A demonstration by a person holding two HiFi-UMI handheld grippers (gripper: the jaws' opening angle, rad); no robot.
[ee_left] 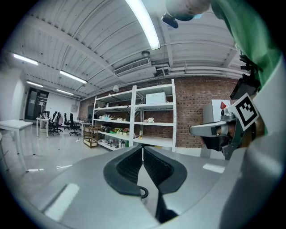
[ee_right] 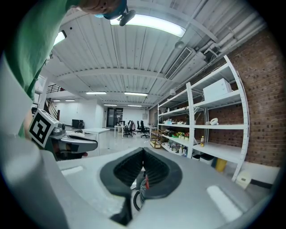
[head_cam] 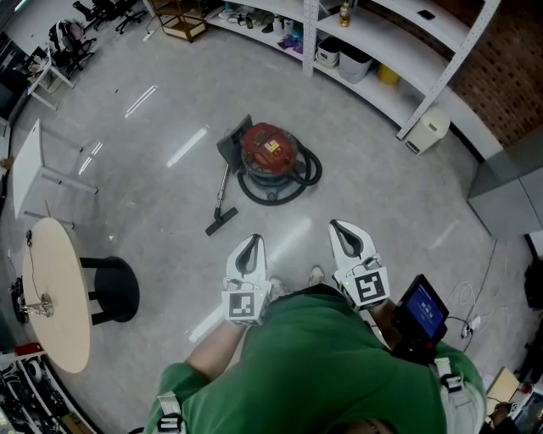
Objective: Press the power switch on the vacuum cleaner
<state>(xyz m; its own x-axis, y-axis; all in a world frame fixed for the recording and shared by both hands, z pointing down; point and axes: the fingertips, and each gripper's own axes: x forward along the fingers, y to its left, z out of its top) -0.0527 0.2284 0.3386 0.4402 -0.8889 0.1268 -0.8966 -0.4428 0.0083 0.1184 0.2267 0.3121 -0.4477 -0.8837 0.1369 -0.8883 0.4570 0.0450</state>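
Tongs both empty, jaws together: left gripper [head_cam: 250, 247] & right gripper [head_cam: 346, 239] near waist. Vacuum cleaner [head_cam: 270, 153] on floor [head_cam: 170, 102] ahead, well apart. Rigid, prob heavy, won't slide; switch maybe on red top, too small to tell, so press w/ closed tip

vacuum cleaner [head_cam: 270, 151] switch too small, shelf items [head_cam: 339, 52] indistinct

Glossy pale grey floor [head_cam: 170, 127] is catching streaks of ceiling light. White metal shelving w/ grey uprights [head_cam: 424, 59] is running along the far right, backed by a red-brown brick wall [head_cam: 509, 76]. Round beige tabletop on a black pedestal [head_cam: 59, 263] is standing near left, w/ a white rectangular desk [head_cam: 27, 165] sitting beyond it. Black office chairs [head_cam: 97, 13] are clustering far left. Long fluorescent tube [ee_left: 143, 22] is glowing under a ribbed white ceiling [ee_right: 134, 58].
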